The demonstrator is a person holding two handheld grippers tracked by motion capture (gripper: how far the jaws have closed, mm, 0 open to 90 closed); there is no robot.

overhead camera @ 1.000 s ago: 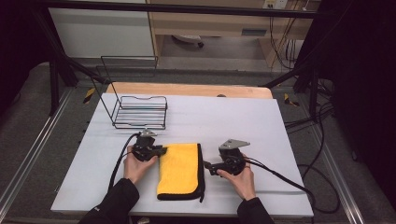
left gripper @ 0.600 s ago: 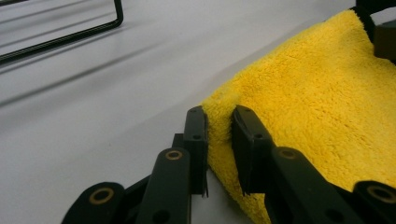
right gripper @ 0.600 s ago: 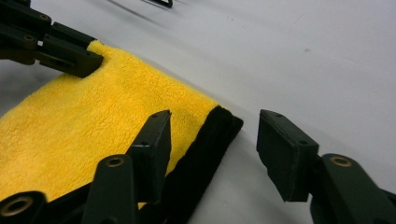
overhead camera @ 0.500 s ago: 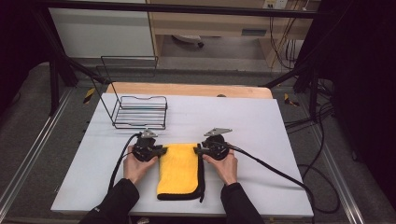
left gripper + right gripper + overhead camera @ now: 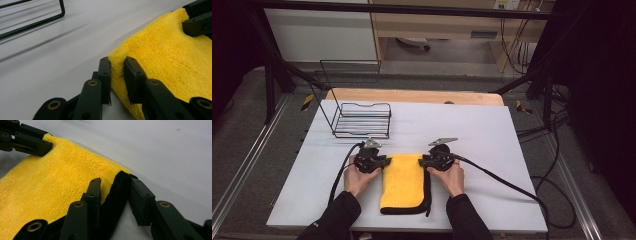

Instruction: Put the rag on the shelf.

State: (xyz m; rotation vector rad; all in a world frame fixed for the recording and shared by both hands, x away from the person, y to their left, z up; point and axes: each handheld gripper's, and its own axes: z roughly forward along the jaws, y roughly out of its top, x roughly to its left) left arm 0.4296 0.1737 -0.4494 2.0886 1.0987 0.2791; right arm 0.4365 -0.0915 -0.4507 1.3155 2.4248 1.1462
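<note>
Soft, light, floppy yellow towel [image 5: 404,182] lying folded at table's [image 5: 492,135] near middle, best pinched at far corners: left gripper [image 5: 117,72] clenched on left corner, right gripper [image 5: 115,195] just closing around black-edged right corner.

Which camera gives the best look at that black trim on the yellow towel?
The right gripper view: the black trim runs up large and close between the right gripper's jaws, at the yellow towel's corner. The high view shows it as a thin dark line along the towel's right and near edges. The left gripper view shows yellow pile.

White table [image 5: 492,135], yellow towel [image 5: 404,182] (folded), wire rack [image 5: 362,120]
</note>
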